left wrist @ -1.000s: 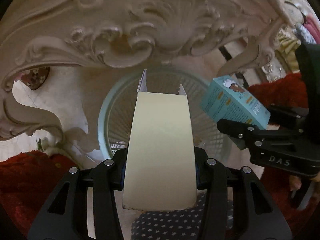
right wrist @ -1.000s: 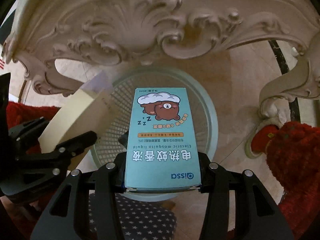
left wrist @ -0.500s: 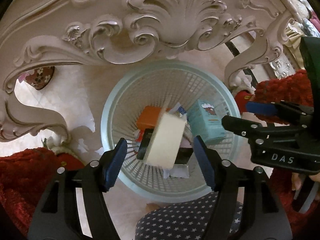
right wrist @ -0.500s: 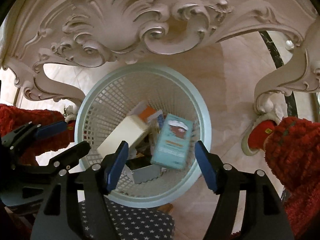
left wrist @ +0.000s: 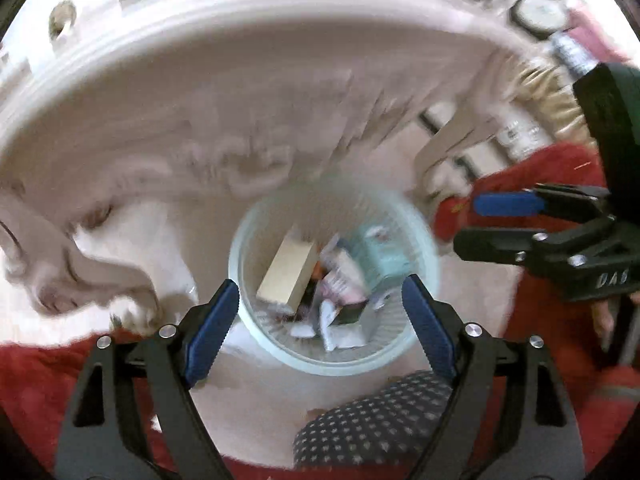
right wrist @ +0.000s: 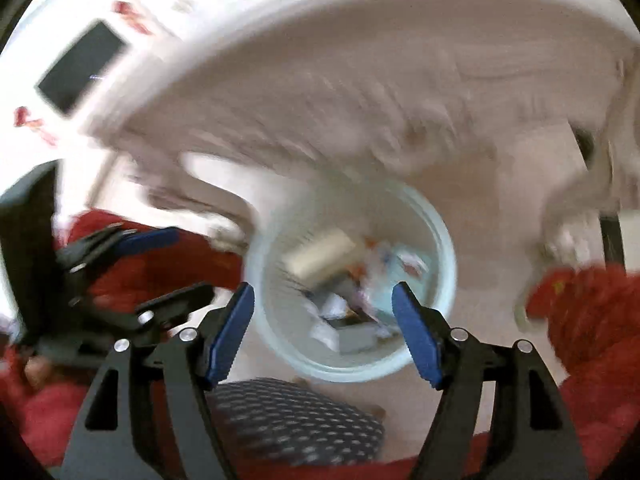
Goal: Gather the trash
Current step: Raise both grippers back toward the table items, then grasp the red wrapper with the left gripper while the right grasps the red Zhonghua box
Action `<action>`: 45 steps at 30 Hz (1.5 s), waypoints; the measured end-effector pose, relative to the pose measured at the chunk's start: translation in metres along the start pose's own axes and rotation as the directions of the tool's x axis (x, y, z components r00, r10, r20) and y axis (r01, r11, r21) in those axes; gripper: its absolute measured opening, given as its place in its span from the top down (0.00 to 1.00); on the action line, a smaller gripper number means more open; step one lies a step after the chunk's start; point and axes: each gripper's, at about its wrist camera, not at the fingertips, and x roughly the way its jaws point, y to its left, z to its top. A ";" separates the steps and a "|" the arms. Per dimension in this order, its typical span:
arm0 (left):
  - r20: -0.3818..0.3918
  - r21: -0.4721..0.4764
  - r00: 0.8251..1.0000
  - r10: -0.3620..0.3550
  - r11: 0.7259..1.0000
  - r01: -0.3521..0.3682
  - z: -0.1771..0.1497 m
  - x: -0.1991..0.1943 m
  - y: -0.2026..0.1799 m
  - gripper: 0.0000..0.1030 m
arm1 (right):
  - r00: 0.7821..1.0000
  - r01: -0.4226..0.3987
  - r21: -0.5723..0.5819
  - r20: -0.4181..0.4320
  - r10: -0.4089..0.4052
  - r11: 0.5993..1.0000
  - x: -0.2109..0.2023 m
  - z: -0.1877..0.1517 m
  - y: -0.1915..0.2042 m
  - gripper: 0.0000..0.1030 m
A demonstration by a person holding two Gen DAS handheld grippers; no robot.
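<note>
My left gripper (left wrist: 320,310) hangs over the pale green mesh basket (left wrist: 416,344) with its 2 blue pads spread wide; its jaws have just been opening further, and nothing sits between them. Past the gap, down in the basket, lies the cream box (left wrist: 286,272), tilted, nearer my left pad. Beside it, toward my right pad, lies the teal carton (left wrist: 380,258), with crumpled wrappers (left wrist: 340,280) heaped between and below them.

My right gripper (right wrist: 322,330) is released too, pads apart and empty, having opened within this last second. Through its gap I see the same basket (right wrist: 444,304) from the other side: the cream box (right wrist: 320,256) lies toward my left pad, and the teal carton (right wrist: 394,276) is probably the blue-green patch near my right pad, though blur smears it.

Each gripper shows at the edge of the other's view, both clear of the basket rim. A carved white table edge (left wrist: 200,128) arches beyond the basket. A star-print cushion (left wrist: 376,424) lies under my jaws, red plush fabric (left wrist: 36,380) to either side.
</note>
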 end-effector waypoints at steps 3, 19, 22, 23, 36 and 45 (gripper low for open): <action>0.117 0.013 0.992 -0.055 0.998 0.054 0.036 -0.053 0.009 0.21 | 0.986 -0.026 -0.125 0.163 0.047 0.992 -0.060 0.036 0.020 0.26; 0.280 -0.377 0.909 0.308 0.906 -0.191 0.394 0.041 0.177 0.21 | 0.881 0.362 -0.163 0.380 -0.281 0.918 0.002 0.387 -0.072 0.15; 0.242 -0.410 0.926 0.288 0.896 -0.172 0.423 0.073 0.195 0.21 | 0.876 0.399 -0.187 0.366 -0.314 0.897 0.028 0.425 -0.085 0.15; 0.223 -0.422 0.933 0.282 0.891 -0.169 0.431 0.083 0.200 0.21 | 0.877 0.402 -0.194 0.363 -0.315 0.895 0.034 0.433 -0.088 0.15; 0.141 -0.427 0.924 0.354 0.864 -0.266 0.473 0.132 0.209 0.21 | 0.909 0.398 -0.368 0.283 -0.306 0.841 0.106 0.523 -0.092 0.15; 0.125 -0.471 0.918 0.376 0.837 -0.279 0.480 0.139 0.214 0.32 | 0.938 0.341 -0.205 0.144 -0.316 0.917 0.132 0.528 -0.116 0.31</action>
